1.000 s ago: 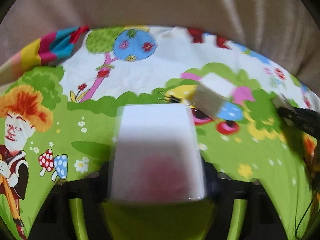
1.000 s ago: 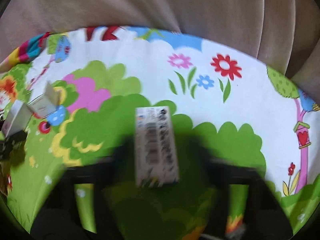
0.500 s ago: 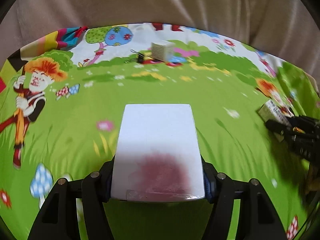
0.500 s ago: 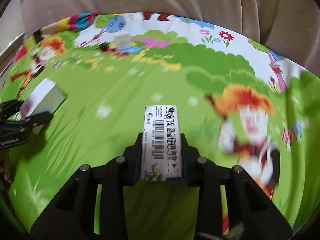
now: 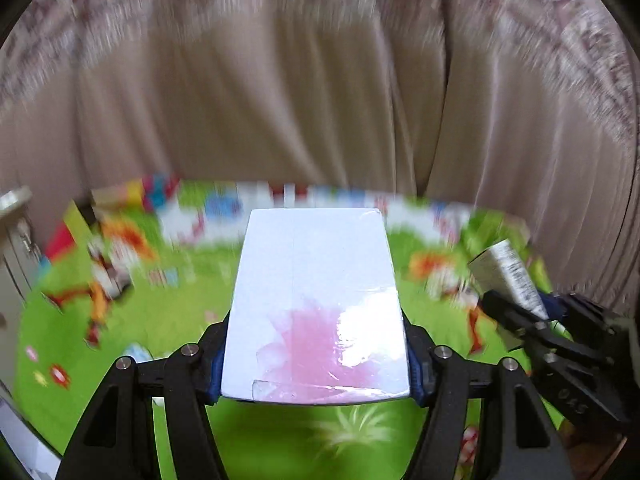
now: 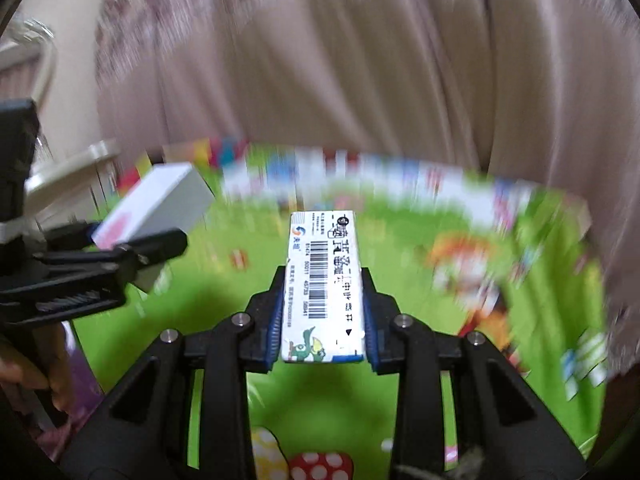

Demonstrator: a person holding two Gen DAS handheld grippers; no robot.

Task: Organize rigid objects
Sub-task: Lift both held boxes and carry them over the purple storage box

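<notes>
Tongs both loaded: left tongs (image 5: 316,360) clamped on white box (image 5: 316,292), right tongs (image 6: 323,316) on barcoded carton (image 6: 323,280), carried above patterned table (image 5: 132,332). Best kept level, grips firm, boxes apart.

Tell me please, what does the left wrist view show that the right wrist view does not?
Only the left wrist view shows the white box's whole top, with its pink print and glossy tape, between the left gripper's pads.

Only the right wrist view shows the narrow box's barcode label and green cartoon figure, clamped in the right gripper, and a hand at the left edge.

Both show both boxes gripped, the cartoon cloth and the beige curtain.
</notes>
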